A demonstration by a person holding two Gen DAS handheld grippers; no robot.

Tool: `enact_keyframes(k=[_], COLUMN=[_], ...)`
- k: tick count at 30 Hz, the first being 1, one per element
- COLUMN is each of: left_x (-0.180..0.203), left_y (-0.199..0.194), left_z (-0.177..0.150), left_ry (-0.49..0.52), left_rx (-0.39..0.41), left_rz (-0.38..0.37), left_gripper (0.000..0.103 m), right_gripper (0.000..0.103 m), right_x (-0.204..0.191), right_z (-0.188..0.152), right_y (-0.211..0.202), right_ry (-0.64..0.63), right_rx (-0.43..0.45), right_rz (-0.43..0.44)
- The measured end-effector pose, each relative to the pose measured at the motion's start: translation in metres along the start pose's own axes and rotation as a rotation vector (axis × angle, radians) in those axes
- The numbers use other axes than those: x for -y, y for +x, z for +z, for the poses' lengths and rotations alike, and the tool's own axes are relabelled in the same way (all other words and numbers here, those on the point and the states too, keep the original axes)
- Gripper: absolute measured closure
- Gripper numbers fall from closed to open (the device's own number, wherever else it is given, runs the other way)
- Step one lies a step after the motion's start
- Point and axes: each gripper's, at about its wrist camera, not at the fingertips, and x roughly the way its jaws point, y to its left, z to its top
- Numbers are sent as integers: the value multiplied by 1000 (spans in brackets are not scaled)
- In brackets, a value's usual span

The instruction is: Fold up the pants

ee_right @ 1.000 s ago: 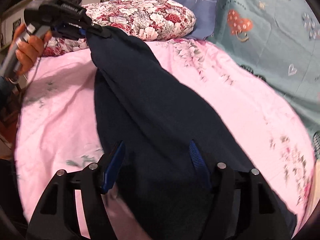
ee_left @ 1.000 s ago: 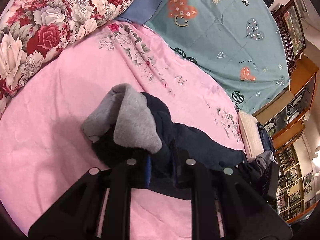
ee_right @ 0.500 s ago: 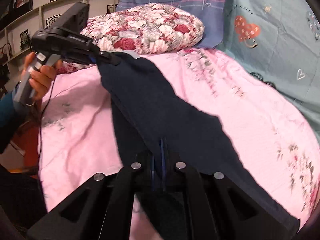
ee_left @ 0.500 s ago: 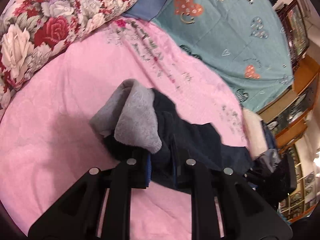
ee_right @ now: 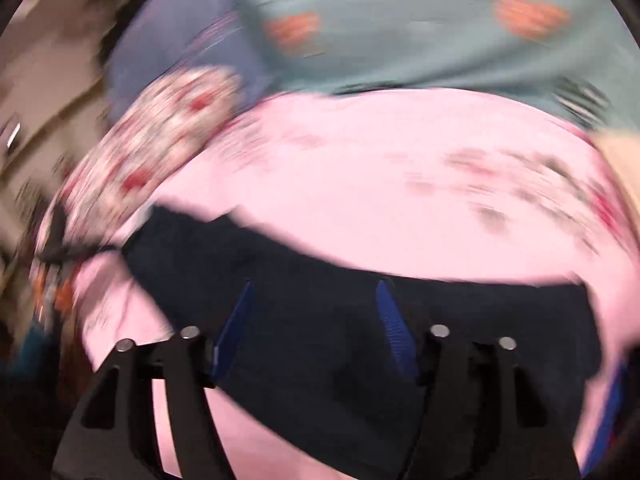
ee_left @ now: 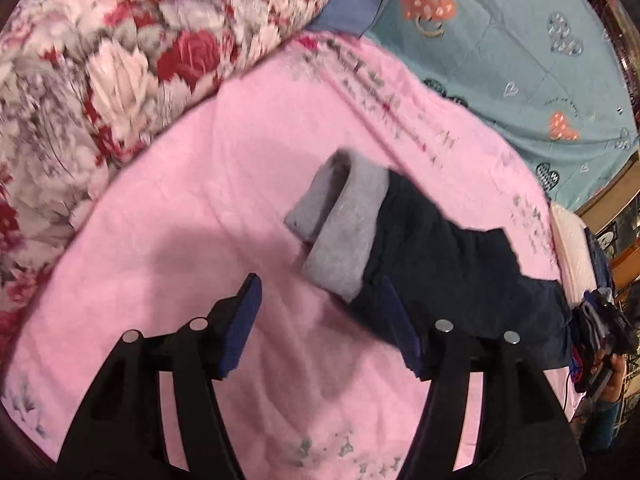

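Observation:
Dark navy pants point(ee_left: 448, 264) lie on the pink bedsheet point(ee_left: 192, 216), their grey fleece lining point(ee_left: 344, 240) turned out at the near end. My left gripper point(ee_left: 320, 324) is open and empty, just short of that grey end. In the blurred right wrist view the pants point(ee_right: 320, 312) stretch across the sheet. My right gripper point(ee_right: 314, 320) is open above them, holding nothing.
A red and white floral pillow point(ee_left: 120, 60) lies at the left. A teal blanket with hearts point(ee_left: 500, 40) covers the far side. A cream cushion point(ee_left: 572, 248) and wooden shelves stand at the right edge. The other hand point(ee_left: 608, 376) shows at the far right.
Both grippers have opened and let go of the pants, which now lie on the sheet. The right gripper has swung fast, blurring its view.

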Motion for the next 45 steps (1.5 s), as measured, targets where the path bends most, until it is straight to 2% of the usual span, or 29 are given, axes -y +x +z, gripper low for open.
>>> enact_keyframes(k=[1, 3, 4, 6, 8, 11, 13, 15, 17, 19, 21, 25, 27, 29, 32, 37, 39, 43, 44, 45], left_x=[7, 28, 44, 75, 103, 122, 119, 108, 101, 100, 98, 85, 76, 72, 67, 64, 68, 77, 78, 79], left_y=[-6, -8, -5, 9, 31, 64, 81, 94, 95, 94, 96, 98, 97, 97, 95, 97, 97, 94, 92, 92], left_z=[4, 9, 11, 9, 4, -7, -11, -15, -16, -12, -8, 6, 13, 15, 17, 18, 16, 10, 8, 6], left_ry=[5, 42, 83, 172, 248, 308, 310, 302, 298, 292, 293, 241, 222, 217, 212, 209, 233, 276, 284, 290], left_rx=[21, 41, 42, 27, -14, -81, -114, -141, -141, -147, -155, -185, -200, -210, -218, -227, -223, -201, -195, -191], left_rz=[-20, -63, -81, -82, -71, -24, 24, 64, 61, 83, 130, 116, 116, 101, 69, 36, 54, 74, 69, 61], left_gripper=[36, 32, 30, 28, 28, 28, 28, 29, 30, 35, 52, 69, 82, 83, 83, 83, 83, 77, 71, 64], right_gripper=[31, 31, 31, 31, 31, 33, 43, 70, 85, 90, 91, 92, 92, 92, 92, 92, 92, 91, 87, 73], right_x=[37, 89, 116, 143, 170, 182, 184, 180, 174, 167, 157, 120, 102, 88, 95, 153, 166, 165, 162, 160], right_z=[-1, -8, -14, -25, -38, -43, -38, -42, -34, -18, -1, 41, 51, 45, 6, -104, -127, -128, -127, -125], right_y=[-15, -33, -39, -37, -26, -7, 7, 11, 14, 11, 3, -31, -55, -81, -101, -80, -69, -64, -66, -68], right_ry=[120, 277, 349, 416, 512, 578, 579, 571, 510, 452, 405, 317, 286, 264, 322, 580, 637, 595, 566, 537], right_rx=[21, 55, 70, 52, 9, -9, -15, -21, -23, 2, 29, 129, 185, 228, 230, 107, 74, 11, -17, -55], right_rz=[-36, -85, -136, -180, -163, -114, -77, -44, -76, -89, -77, -1, 41, 62, 50, -22, -26, -3, -16, -41])
